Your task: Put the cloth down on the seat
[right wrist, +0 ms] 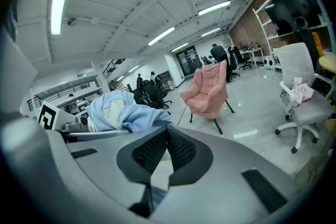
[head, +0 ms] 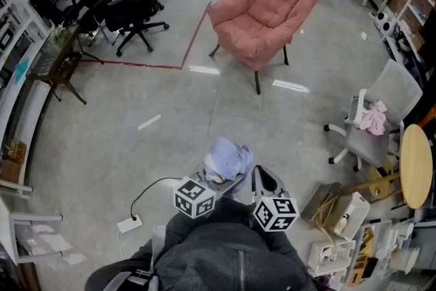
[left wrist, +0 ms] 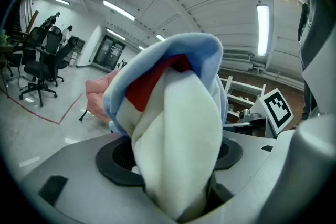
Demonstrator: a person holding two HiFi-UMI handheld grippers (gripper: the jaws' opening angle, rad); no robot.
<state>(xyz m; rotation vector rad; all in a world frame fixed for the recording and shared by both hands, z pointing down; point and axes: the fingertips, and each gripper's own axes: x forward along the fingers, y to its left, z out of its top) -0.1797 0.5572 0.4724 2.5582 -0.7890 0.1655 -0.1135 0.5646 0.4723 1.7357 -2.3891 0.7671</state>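
A bunched light-blue and white cloth (head: 229, 159) with a red patch sits between the jaws of my left gripper (head: 222, 179), which is shut on it. In the left gripper view the cloth (left wrist: 173, 113) fills the middle and hides the left gripper's (left wrist: 173, 168) pads. My right gripper (head: 263, 178) is just to its right, close to the person's body, with its pads meeting at the tip; the right gripper (right wrist: 167, 136) holds nothing I can see. The cloth (right wrist: 123, 112) shows to its left. The pink armchair (head: 262, 10) stands well ahead on the floor, its seat bare.
A grey office chair (head: 373, 120) with a pink garment on its seat stands at the right, next to a round wooden table (head: 417, 167) and boxes. Black office chairs (head: 129, 7) stand at the far left. A cable and plug (head: 131, 221) lie on the floor near the person.
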